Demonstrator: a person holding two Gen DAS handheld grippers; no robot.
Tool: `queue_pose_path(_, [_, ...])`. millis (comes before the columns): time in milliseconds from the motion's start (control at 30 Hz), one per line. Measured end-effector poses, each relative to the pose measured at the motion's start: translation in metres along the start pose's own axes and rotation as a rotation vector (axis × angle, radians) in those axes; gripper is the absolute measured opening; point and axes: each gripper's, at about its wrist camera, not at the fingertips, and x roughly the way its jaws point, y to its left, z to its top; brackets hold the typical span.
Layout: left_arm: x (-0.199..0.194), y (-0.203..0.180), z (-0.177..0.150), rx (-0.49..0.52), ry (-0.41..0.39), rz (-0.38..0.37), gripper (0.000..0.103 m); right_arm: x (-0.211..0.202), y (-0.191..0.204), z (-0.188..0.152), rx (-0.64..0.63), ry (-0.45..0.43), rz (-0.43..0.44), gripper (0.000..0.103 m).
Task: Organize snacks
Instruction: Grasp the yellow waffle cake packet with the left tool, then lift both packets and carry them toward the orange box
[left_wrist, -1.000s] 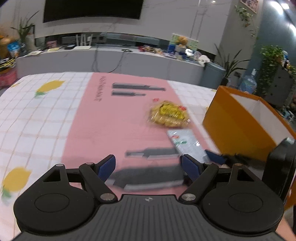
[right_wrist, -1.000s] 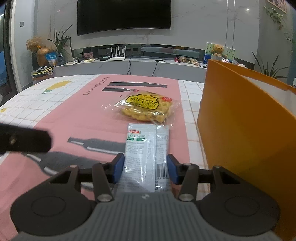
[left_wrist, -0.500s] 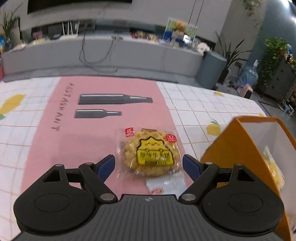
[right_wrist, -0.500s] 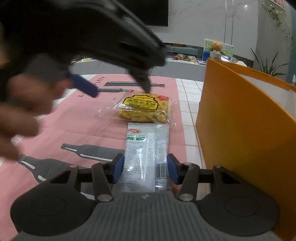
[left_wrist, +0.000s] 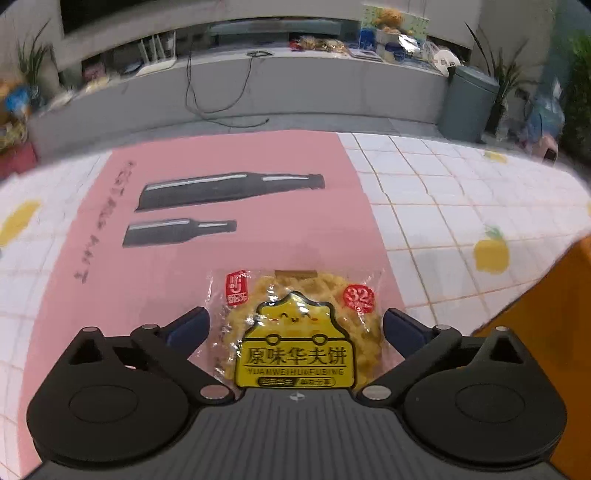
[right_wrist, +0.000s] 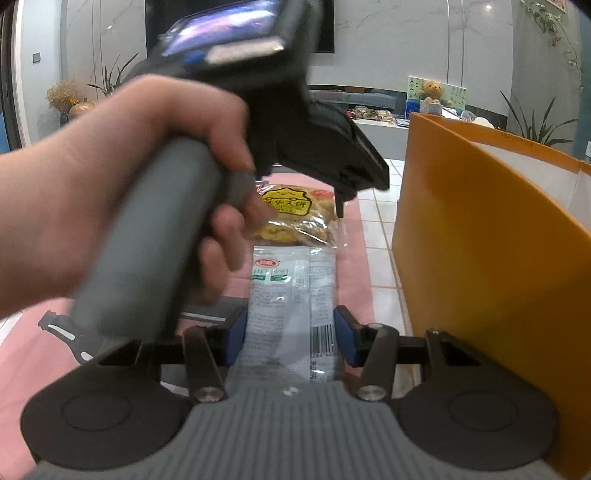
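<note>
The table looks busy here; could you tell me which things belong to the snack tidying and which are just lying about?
Part of the job:
- waffle cake packet, between the open left gripper fingers
- white snack sachet, between the right gripper pads
- orange box, beside both snacks

Just lying about:
- pink mat
- grey bin
- teddy bear
</note>
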Motion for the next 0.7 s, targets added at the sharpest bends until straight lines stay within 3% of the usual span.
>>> queue_pose_path(100, [0.006,-0.005,0.004,0.040,0.030,0.026,0.103,0.001,-0.002,0.000,0.001,-0.001,0.002,0.051])
queue_pose_path(333, [0.009,0.012,0.009,-0.055,0.084,0.045,0.103,0.001,-0.002,0.000,0.001,-0.001,0.002,0.051])
queue_pose_path(700, [-0.020,0.059,-0.022,-0.086,0.119,0.073,0.103,-0.002,-0.001,-0.003,-0.014,-0.005,0.001,0.051])
